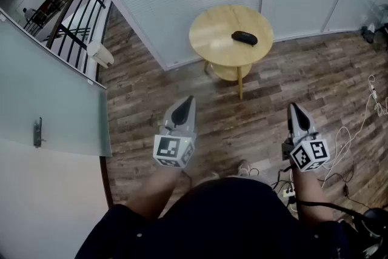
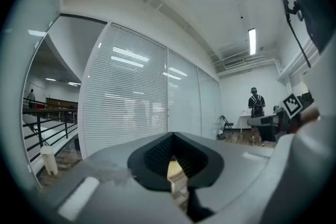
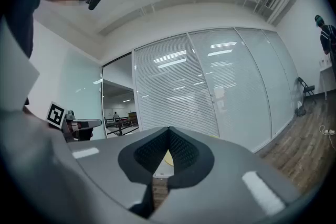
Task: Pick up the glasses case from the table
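Operator: Glasses case, where is it?
Manual: At 12 o'clock from the person, on the round table, toward 3 o'clock of the top's centre, well apart from both tools.
Operator: Tong state?
Manual: Left gripper and right gripper both have their jaws together, with nothing between them. Advised: step closer, spread one pair, and approach level across the case's narrow width.
Operator: Limits?
Manual: The case's seam is too small to read, and neither gripper view shows the case

Grey grippers, black-and-white marker cubes
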